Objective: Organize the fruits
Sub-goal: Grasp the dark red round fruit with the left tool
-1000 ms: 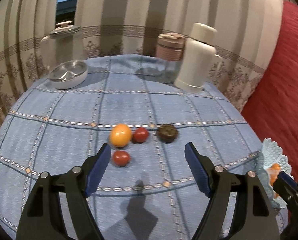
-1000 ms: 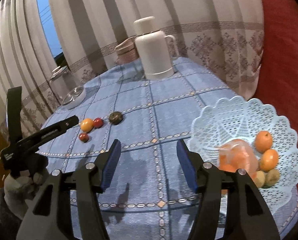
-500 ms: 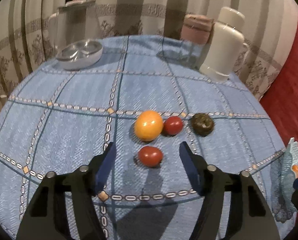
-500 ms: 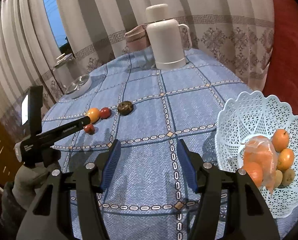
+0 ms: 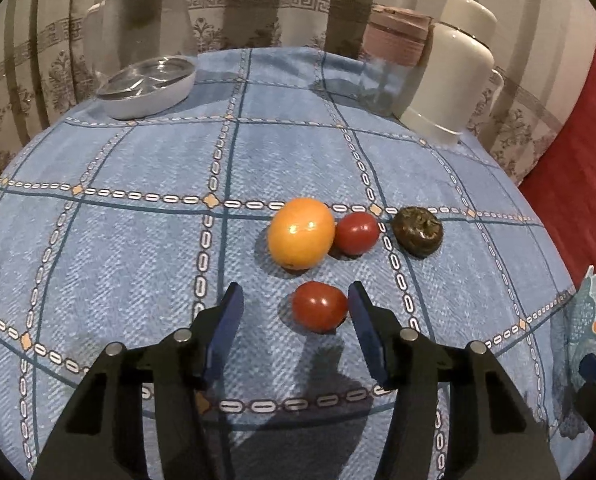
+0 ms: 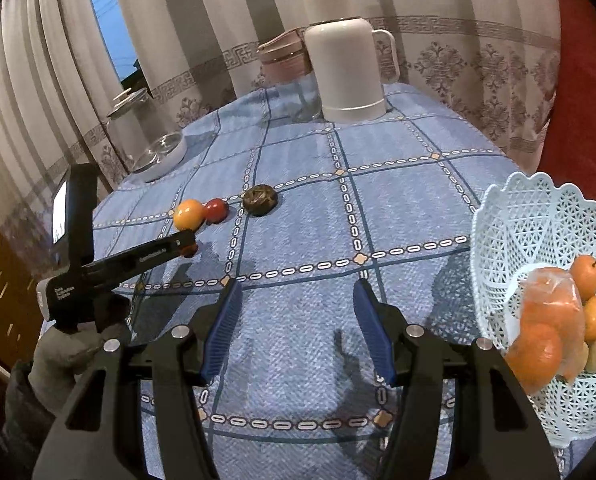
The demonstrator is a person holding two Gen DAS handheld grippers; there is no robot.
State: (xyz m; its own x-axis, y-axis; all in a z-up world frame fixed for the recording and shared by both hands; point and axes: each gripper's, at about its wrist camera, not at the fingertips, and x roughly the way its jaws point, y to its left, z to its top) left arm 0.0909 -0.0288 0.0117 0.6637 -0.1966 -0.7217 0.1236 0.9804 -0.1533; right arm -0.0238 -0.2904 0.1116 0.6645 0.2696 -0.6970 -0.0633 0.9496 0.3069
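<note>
Closing blue-padded jaws of the left gripper (image 5: pixel 294 304) are seen in the left wrist view, with a small red tomato-like fruit (image 5: pixel 319 305) between them. That fruit lies on the blue checked tablecloth (image 5: pixel 138 184); the right-hand pad is almost at its side, while a clear gap is left at the other pad, so nothing is clamped yet. Just beyond it, a larger round orange fruit (image 5: pixel 300 233) and a second red fruit (image 5: pixel 356 233) are found touching each other, and a dark wrinkled brown fruit (image 5: pixel 417 231) sits just beside them to the right. At the far edge of the table a shallow white dish with a glass lid (image 5: pixel 148 86), a clear glass jar (image 5: pixel 146 20), a pink lidded container (image 5: pixel 398 36) and a white thermos jug (image 5: pixel 450 68) are placed.

From the right wrist view, the right gripper (image 6: pixel 296 320) is held over bare cloth with its jaws parted and nothing between them. To its right, a pale lattice plastic basket (image 6: pixel 538 220) is seen at the table edge, holding oranges (image 6: pixel 586 276) and a bag of orange fruit (image 6: pixel 550 312). At the left, the left gripper's black body is gripped by a gloved hand (image 6: pixel 70 344), and its tip hides most of the nearer red fruit.
</note>
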